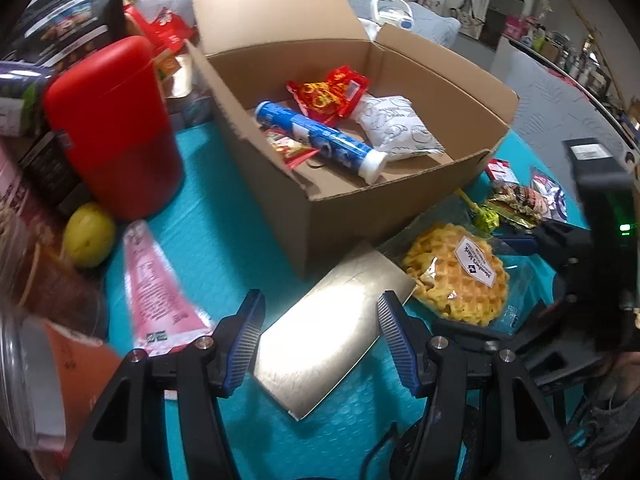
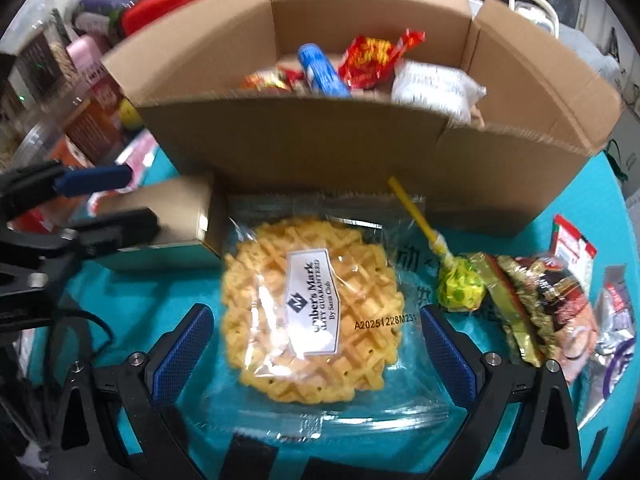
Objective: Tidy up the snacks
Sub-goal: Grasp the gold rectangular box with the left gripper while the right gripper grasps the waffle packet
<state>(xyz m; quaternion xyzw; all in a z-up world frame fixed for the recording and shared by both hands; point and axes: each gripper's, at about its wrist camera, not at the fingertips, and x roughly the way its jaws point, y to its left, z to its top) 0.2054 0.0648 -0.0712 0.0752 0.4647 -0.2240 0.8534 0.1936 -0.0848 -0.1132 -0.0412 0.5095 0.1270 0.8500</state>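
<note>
left gripper [image 1: 320, 340] wide, straddling flat silver foil packet [image 1: 336, 332] to pinch its edges | right gripper [image 2: 316, 356] wide around clear-wrapped yellow waffle [image 2: 308, 312] | open brown cardboard box [image 1: 344, 216] just beyond, four snacks inside

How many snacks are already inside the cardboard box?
4 visible: blue tube across the middle, red bag behind it, white pack right, small red packet front-left. More may hide beneath.

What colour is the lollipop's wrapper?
Yellow-green with green spots on the lollipop; clearest in right wrist view.
</note>
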